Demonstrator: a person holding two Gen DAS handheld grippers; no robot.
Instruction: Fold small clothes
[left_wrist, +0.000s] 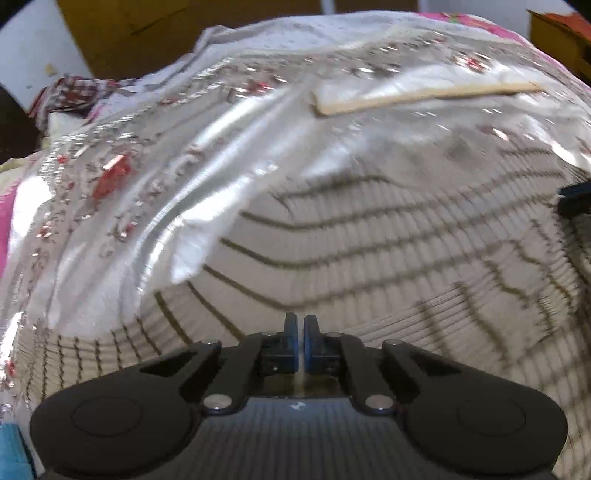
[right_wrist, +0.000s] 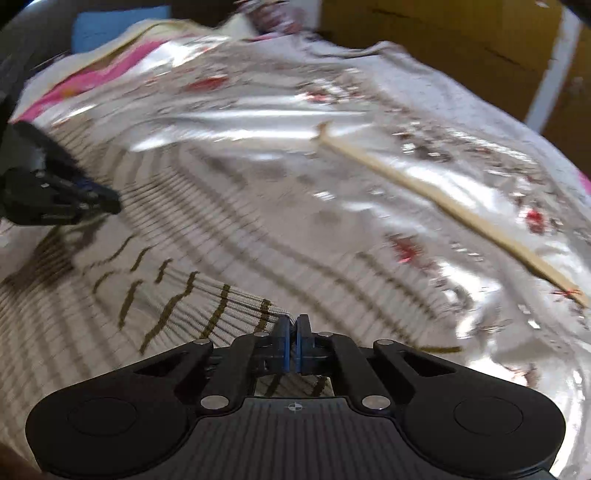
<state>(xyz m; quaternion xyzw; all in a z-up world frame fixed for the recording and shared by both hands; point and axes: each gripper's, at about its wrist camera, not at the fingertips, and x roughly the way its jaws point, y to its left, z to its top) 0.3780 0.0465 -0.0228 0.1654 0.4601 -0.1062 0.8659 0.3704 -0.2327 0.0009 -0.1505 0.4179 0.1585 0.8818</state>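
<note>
A cream knitted garment with dark olive stripes (left_wrist: 369, 258) lies spread on a shiny plastic-covered surface and also fills the near part of the right wrist view (right_wrist: 166, 258). My left gripper (left_wrist: 300, 325) is shut on the garment's near edge, cloth pinched between its blue pads. My right gripper (right_wrist: 293, 325) is shut on another edge of the garment, pulling the knit taut. The left gripper also shows in the right wrist view (right_wrist: 107, 199), and the right gripper's tip shows at the right edge of the left wrist view (left_wrist: 576, 199). Both views are motion-blurred.
The shiny sheet with a red floral print (left_wrist: 147, 166) covers the surface. A thin wooden stick (left_wrist: 424, 96) lies on it beyond the garment, also in the right wrist view (right_wrist: 443, 199). Other cloth (left_wrist: 70, 96) is heaped at the far left. Brown furniture (right_wrist: 443, 37) stands behind.
</note>
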